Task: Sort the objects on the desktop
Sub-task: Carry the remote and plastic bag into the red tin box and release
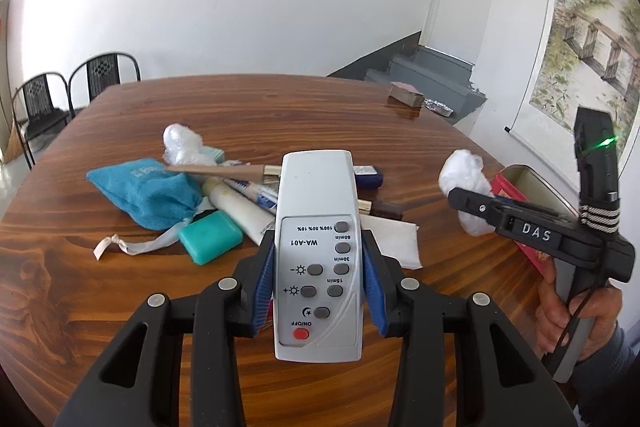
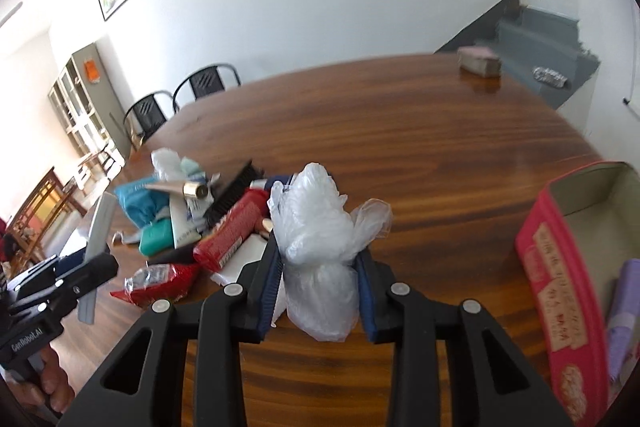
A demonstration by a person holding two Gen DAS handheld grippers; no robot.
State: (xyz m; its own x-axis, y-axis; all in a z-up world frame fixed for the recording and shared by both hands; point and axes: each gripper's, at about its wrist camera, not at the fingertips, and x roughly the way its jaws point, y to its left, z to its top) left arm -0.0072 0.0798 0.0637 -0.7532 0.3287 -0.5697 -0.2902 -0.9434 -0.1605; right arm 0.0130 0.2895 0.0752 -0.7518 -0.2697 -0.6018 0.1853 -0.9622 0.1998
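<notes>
My left gripper (image 1: 319,255) is shut on a grey remote control (image 1: 318,227) and holds it above the wooden table (image 1: 280,107). My right gripper (image 2: 320,259) is shut on a crumpled clear plastic bag (image 2: 320,223), held above the table beside the open red tin box (image 2: 560,267). The right gripper with the bag (image 1: 464,183) also shows in the left wrist view. The pile behind holds a blue cloth pouch (image 1: 148,191), a teal soap bar (image 1: 210,237), a white tube (image 1: 240,207), a brown pen-like tube (image 1: 224,169) and another plastic wad (image 1: 182,145).
Red snack packets (image 2: 232,235) and a black comb (image 2: 236,191) lie in the pile. A purple item (image 2: 624,307) sits inside the tin. A small block (image 2: 480,61) stands at the table's far edge. Two black chairs (image 1: 72,87) stand at the far left.
</notes>
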